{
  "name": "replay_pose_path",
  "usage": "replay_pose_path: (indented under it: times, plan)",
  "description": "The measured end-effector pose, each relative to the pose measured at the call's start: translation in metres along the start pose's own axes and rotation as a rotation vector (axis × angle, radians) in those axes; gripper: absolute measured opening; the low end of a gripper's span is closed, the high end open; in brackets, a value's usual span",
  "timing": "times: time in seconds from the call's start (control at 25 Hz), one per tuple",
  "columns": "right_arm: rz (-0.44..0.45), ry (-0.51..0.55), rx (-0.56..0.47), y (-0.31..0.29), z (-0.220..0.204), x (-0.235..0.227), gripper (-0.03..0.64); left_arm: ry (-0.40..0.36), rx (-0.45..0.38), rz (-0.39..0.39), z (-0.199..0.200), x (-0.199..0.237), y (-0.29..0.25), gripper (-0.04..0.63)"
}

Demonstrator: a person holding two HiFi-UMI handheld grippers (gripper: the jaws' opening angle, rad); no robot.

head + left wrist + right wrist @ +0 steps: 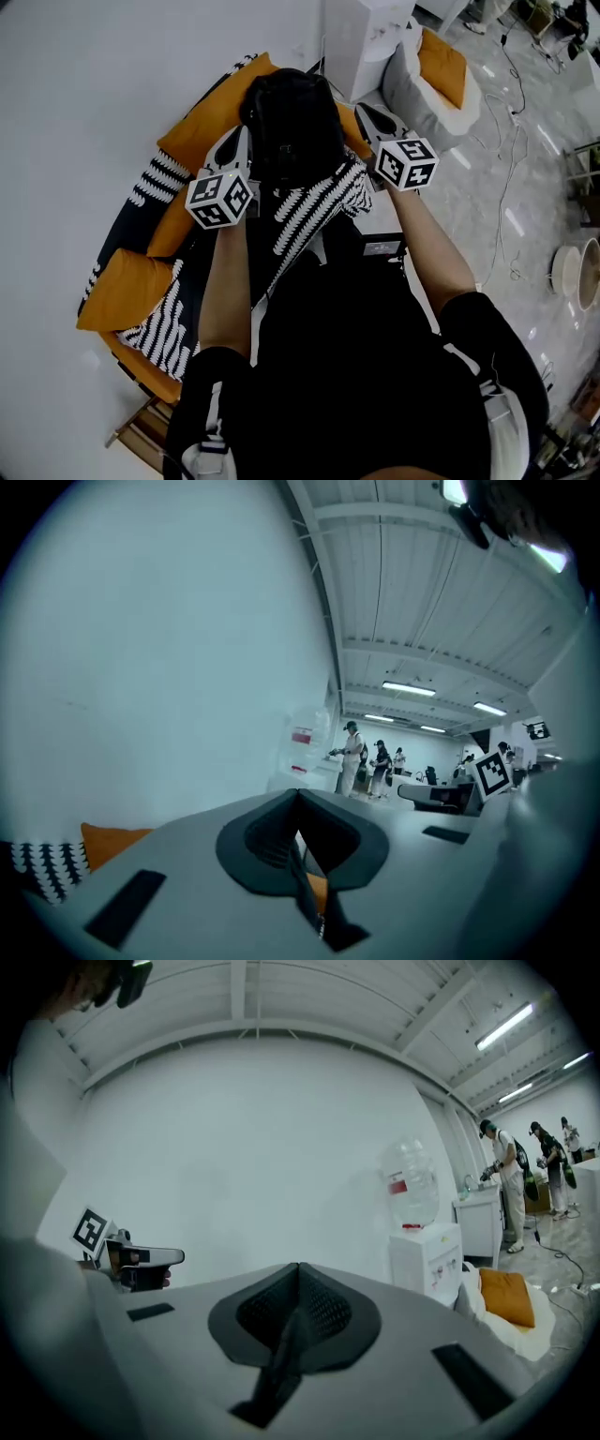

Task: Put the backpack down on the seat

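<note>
A black backpack (291,122) hangs in the air between my two grippers, over a curved black sofa (127,220) with orange cushions (127,286). My left gripper (244,136) is at the backpack's left side. In the left gripper view its jaws (298,797) are shut on a thin dark strap (307,897) that trails out of them. My right gripper (367,114) is at the backpack's right side. Its jaws (298,1269) are likewise shut on a dark strap (279,1363). Both grippers point nearly level. The backpack's lower part is hidden behind a black-and-white striped cushion (314,211).
A white wall runs behind the sofa. A water dispenser (361,37) stands to the sofa's right, with a white beanbag and its orange cushion (441,66) beside it. Cables (511,187) lie on the glossy floor at the right. Several people (352,757) stand far off.
</note>
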State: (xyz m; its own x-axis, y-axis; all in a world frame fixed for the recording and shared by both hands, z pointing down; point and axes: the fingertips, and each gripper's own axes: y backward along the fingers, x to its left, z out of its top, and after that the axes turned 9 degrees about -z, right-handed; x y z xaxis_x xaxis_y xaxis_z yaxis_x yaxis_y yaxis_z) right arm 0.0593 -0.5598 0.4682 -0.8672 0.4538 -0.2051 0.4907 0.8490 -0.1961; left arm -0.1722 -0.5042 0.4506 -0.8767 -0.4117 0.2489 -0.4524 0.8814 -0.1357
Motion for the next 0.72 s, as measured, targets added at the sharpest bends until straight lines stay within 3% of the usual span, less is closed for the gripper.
replay_pose_path:
  times: [0.4, 0.72]
  plan:
    - [0.024, 0.029, -0.184, 0.123, 0.066, 0.029, 0.032, -0.054, -0.153, -0.019, 0.044, -0.069, 0.075, 0.016]
    - [0.046, 0.058, -0.150, 0.194, 0.035, 0.024, 0.032, -0.073, -0.100, -0.050, 0.013, -0.145, 0.111, 0.015]
